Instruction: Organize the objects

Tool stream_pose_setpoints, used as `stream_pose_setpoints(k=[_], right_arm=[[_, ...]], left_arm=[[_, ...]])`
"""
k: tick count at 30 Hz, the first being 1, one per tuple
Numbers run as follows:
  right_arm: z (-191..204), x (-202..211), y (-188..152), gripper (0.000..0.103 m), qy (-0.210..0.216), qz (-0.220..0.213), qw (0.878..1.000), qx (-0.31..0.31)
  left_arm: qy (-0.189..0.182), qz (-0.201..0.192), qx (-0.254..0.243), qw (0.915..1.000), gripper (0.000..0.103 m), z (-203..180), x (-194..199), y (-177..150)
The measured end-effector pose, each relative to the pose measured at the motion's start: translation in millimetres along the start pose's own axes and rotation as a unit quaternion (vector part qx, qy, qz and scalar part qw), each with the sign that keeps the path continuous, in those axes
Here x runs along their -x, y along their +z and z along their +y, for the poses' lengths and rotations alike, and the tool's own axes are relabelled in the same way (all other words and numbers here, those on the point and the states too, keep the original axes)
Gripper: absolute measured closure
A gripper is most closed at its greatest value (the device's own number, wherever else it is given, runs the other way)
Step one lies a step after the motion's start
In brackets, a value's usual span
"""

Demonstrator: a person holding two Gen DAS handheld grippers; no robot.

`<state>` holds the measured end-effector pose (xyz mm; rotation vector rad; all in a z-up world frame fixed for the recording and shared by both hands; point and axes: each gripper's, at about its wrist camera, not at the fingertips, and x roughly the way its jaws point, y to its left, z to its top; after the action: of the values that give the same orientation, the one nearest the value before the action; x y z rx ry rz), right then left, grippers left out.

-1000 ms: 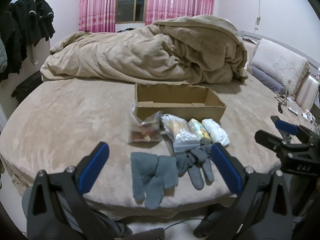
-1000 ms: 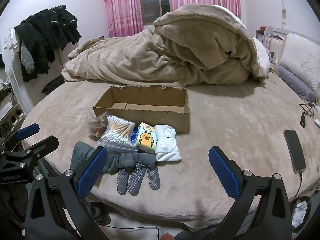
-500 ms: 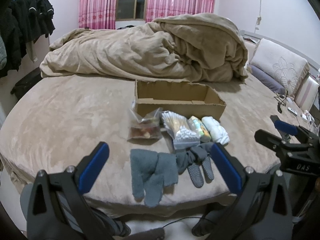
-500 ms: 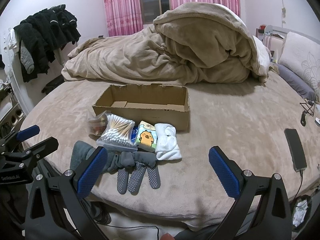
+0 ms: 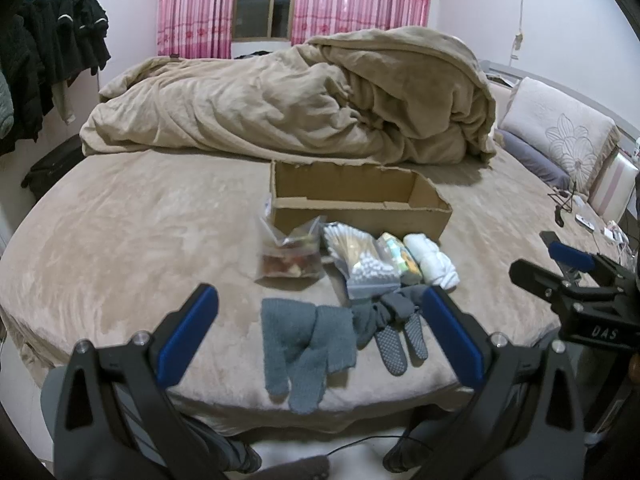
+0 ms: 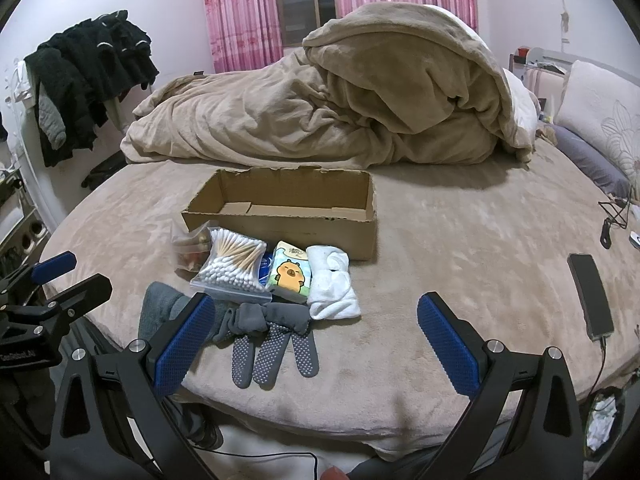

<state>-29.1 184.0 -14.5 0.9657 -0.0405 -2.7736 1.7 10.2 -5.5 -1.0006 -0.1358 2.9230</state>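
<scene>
— While both hang over the bed edge, how are your grippers?
— My left gripper and right gripper gape, holding nothing.
— And the things?
— Socks, swabs, tissues lie before the box.

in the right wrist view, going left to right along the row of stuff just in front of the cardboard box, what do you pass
snack bag → bag of cotton swabs → tissue pack with the cartoon animal → white rolled cloth, all lying on the bed in front of the cardboard box.
</scene>
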Motion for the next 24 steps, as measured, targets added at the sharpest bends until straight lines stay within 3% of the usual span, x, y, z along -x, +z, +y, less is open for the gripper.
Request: stream_pose_setpoints(k=[24], right_arm=[[0.5,3.0,1.7,0.001,0.001,-0.001,1.000,-0.002]], left_arm=[[-0.002,0.000,0.001,1.0000,0.000,-0.7,0.9,1.2]])
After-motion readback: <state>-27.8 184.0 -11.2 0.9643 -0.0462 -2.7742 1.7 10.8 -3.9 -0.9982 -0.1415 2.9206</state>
